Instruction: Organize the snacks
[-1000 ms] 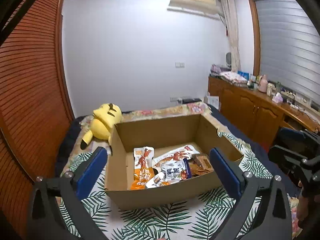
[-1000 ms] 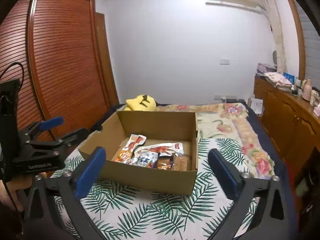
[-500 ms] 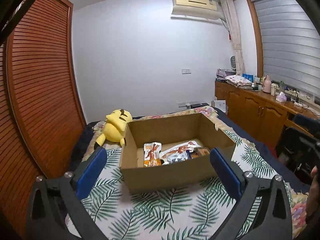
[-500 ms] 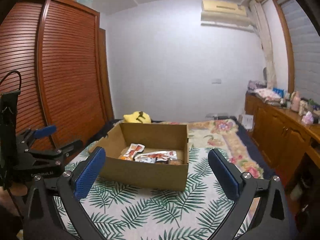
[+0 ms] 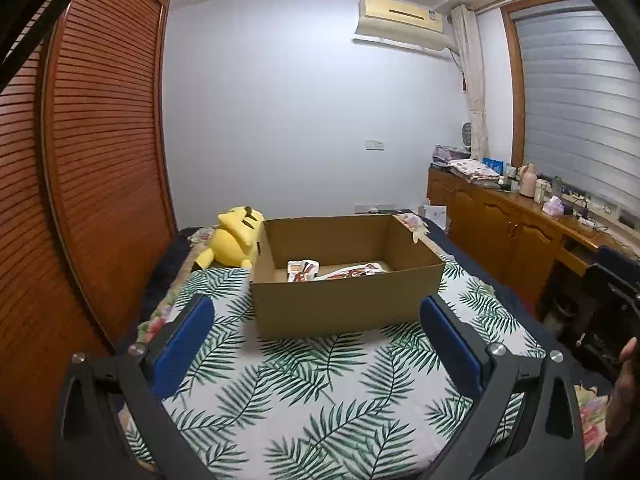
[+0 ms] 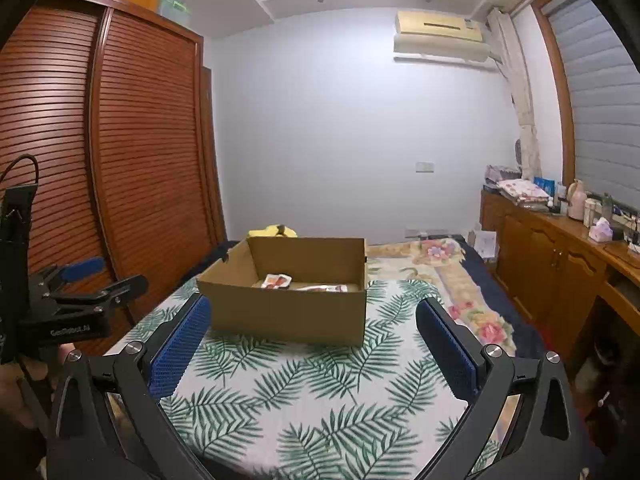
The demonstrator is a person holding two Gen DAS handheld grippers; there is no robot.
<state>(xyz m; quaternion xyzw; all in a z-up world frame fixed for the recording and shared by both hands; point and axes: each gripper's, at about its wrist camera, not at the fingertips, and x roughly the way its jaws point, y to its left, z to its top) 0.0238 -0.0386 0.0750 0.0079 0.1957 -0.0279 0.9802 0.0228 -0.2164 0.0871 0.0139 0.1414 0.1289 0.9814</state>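
Note:
An open cardboard box (image 5: 344, 304) (image 6: 288, 312) sits on a bed with a palm-leaf cover (image 5: 304, 392) (image 6: 312, 396). Snack packets (image 5: 303, 271) (image 6: 277, 281) lie on the box floor, mostly hidden by its near wall. My left gripper (image 5: 316, 344) is open and empty, held back from the box over the cover. My right gripper (image 6: 312, 344) is also open and empty, likewise short of the box. In the right wrist view the left gripper (image 6: 80, 284) shows at the left edge, held by a hand.
A yellow plush toy (image 5: 236, 240) lies against the box's far left corner. A slatted wooden wardrobe (image 5: 88, 200) runs along the left of the bed. A wooden sideboard (image 5: 516, 232) with bottles and folded cloth stands on the right.
Both grippers have pulled back and away from the box, which now looks smaller and farther off. Less of the snacks inside shows. Both stayed open.

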